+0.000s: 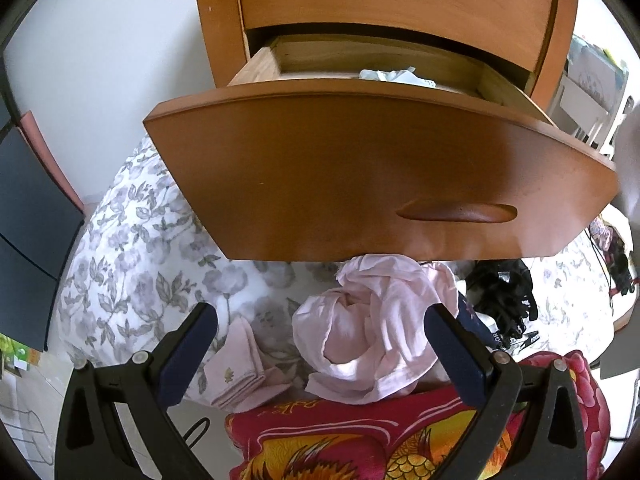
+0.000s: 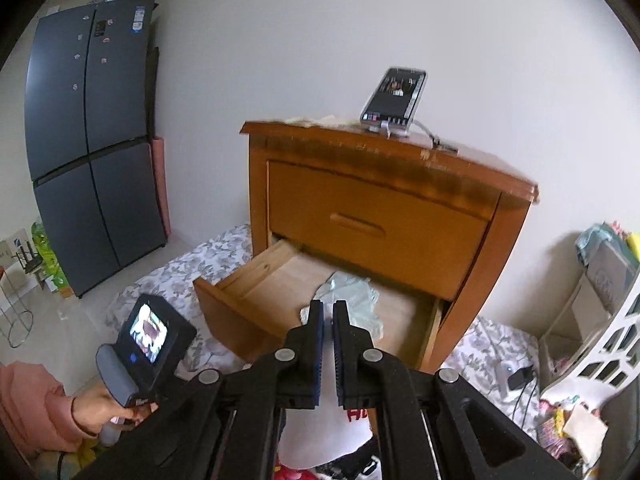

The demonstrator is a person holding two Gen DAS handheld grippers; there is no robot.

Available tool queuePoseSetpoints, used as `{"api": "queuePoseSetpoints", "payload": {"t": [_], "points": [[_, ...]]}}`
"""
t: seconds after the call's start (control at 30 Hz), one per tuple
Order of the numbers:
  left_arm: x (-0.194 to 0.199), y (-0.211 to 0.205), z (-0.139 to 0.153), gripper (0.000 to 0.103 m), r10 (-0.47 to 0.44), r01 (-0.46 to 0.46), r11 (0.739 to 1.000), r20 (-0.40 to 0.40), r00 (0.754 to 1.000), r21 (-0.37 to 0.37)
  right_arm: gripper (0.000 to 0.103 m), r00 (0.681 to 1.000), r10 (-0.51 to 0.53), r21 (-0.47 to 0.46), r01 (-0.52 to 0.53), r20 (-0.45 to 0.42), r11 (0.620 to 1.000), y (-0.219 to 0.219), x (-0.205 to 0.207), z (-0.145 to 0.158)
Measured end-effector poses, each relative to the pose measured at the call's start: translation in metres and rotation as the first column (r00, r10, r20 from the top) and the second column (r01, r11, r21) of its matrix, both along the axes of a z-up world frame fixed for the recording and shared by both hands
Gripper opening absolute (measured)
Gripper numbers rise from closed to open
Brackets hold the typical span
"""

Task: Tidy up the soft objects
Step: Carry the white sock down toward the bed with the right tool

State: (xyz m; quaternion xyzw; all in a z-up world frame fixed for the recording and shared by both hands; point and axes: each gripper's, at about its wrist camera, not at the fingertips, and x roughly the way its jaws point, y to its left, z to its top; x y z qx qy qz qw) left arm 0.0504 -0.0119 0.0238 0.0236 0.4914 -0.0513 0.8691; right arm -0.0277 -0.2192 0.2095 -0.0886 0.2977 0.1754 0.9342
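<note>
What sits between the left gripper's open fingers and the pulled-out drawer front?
In the left wrist view, a crumpled pink garment lies on the floral bedding, filling the stretch between the left gripper and the drawer front.

Both views are evenly lit by soft, diffuse daylight; no hard shadows fall on the white wall [image 2: 360,40].

Left wrist view: focus is sharp at centre. The open drawer front [image 1: 360,176] casts a soft shadow onto the pink cloth [image 1: 376,320] below it. The right edge shows a pale, blurred smear.

Right wrist view: motion blur softens the nightstand [image 2: 384,200], most visibly along its top edge and at the phone [image 2: 394,98]. The refrigerator [image 2: 92,136] bows from fisheye distortion.

Dark vignetting fills all 4 corners of each view.
</note>
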Motion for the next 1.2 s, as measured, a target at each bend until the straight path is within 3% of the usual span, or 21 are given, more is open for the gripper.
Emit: {"api": "queuePoseSetpoints", "payload": {"t": [0.27,0.5,0.83,1.2], "points": [[0.0,0.003,0.001,0.103,0.012,-0.012,1.0,0.007,1.0,-0.008,0.005,0.993,-0.056,0.059,0.062,-0.099,0.996,-0.01,0.009,-0.039],[0.0,0.002,0.001,0.103,0.011,-0.011,1.0,0.008,1.0,-0.004,0.005,0.981,-0.072,0.058,0.084,-0.179,0.995,-0.002,0.019,-0.073],[-0.001,0.002,0.001,0.103,0.009,-0.009,1.0,0.009,1.0,-0.008,0.005,0.92,-0.096,0.058,0.127,-0.38,0.99,0.017,0.035,-0.146],[0.0,0.002,0.001,0.103,0.003,-0.003,1.0,0.005,1.0,-0.013,0.005,0.88,-0.087,0.109,0.155,-0.466,0.982,0.03,0.051,-0.188]]}}
